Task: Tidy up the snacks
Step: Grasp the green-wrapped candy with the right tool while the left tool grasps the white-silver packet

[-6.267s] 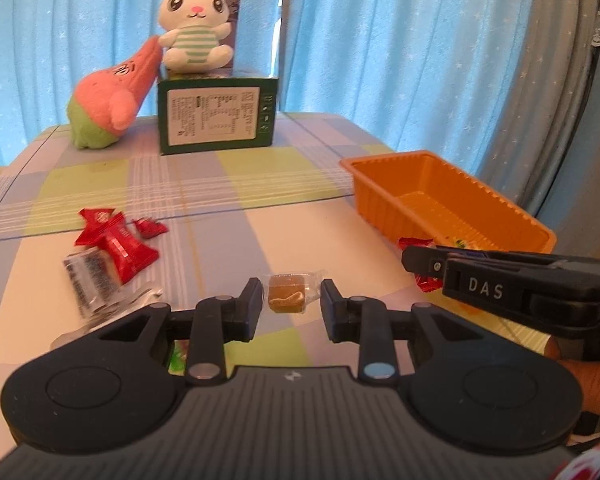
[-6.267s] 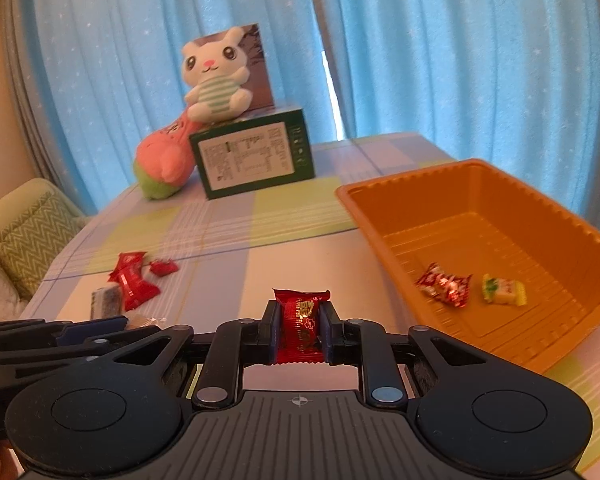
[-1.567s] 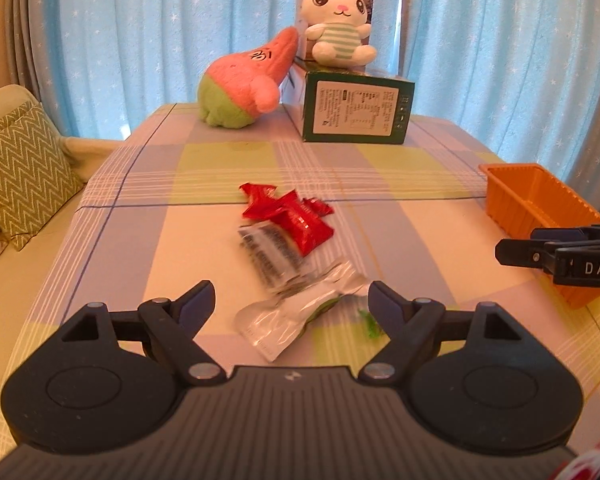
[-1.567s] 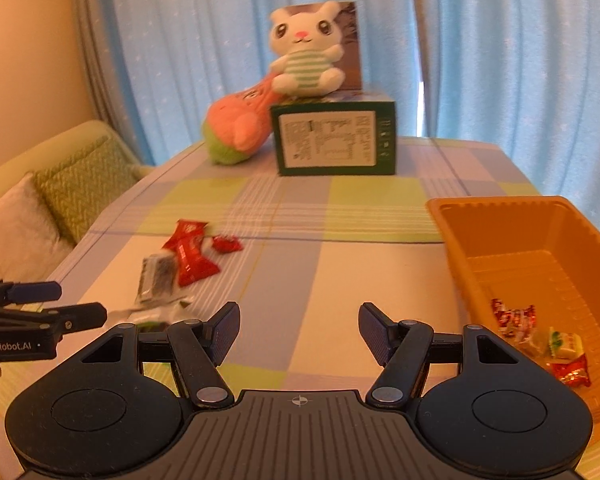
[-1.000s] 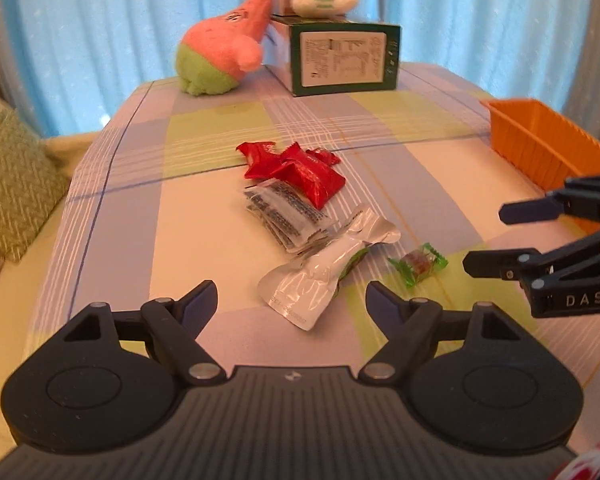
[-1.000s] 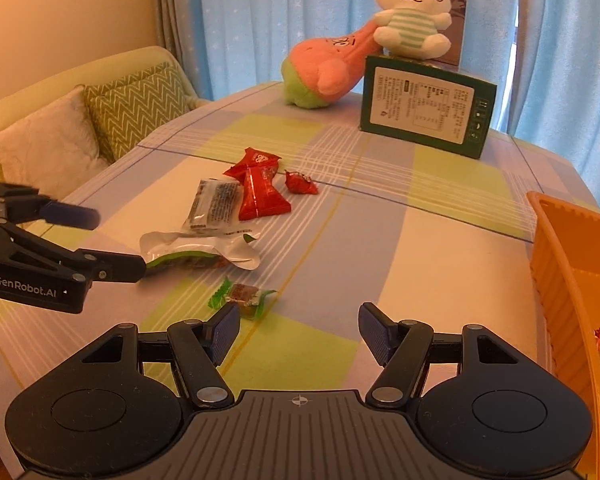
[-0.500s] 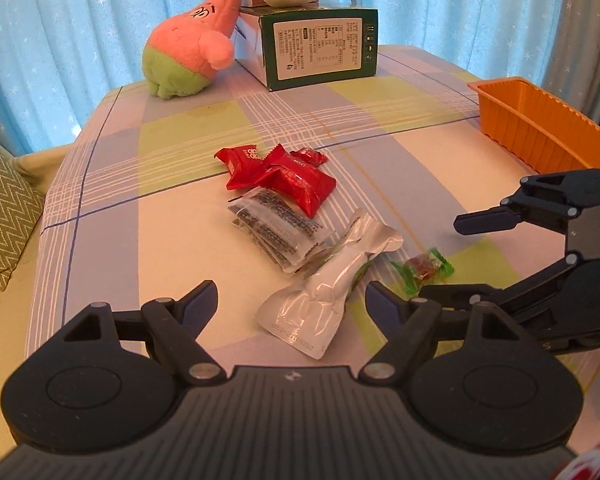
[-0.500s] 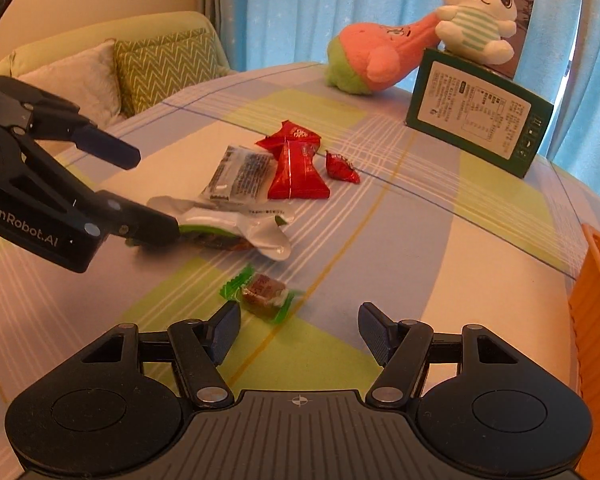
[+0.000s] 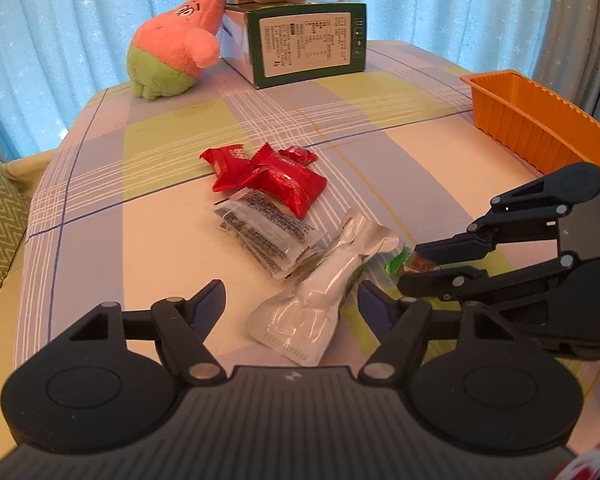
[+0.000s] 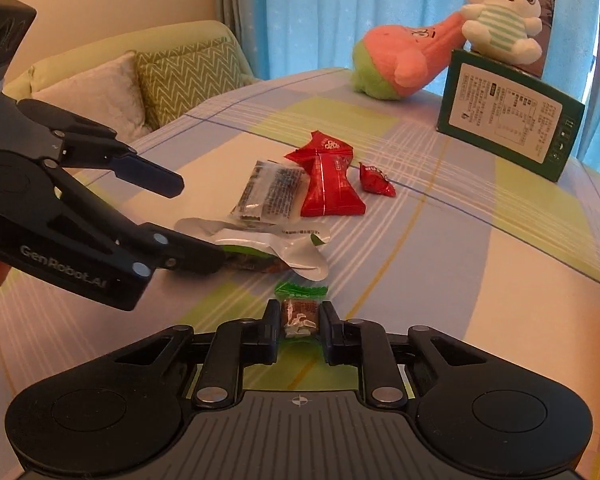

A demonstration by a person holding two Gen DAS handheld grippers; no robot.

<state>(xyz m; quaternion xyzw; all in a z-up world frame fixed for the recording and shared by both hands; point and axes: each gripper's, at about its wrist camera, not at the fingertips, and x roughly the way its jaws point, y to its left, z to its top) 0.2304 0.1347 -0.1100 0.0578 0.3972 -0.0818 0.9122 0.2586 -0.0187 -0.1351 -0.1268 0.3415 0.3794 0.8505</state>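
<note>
My right gripper (image 10: 299,318) is shut on a green-wrapped candy (image 10: 299,307) on the tablecloth; it shows from the side in the left wrist view (image 9: 410,266). My left gripper (image 9: 291,300) is open, its jaws on either side of a silver pouch (image 9: 328,292) with a green face (image 10: 260,246). Beyond lie a clear dark-printed packet (image 9: 268,232), red packets (image 9: 276,174) and a small red candy (image 10: 375,184). The orange tray (image 9: 540,124) stands at the right.
A green box (image 9: 306,46) with a white plush (image 10: 500,20) on top and a pink plush (image 9: 176,58) stand at the far table edge. A sofa with cushions (image 10: 184,80) is beside the table.
My right gripper moved forward and closed on the green-wrapped candy. My left gripper edged closer to the silver pouch and stayed open.
</note>
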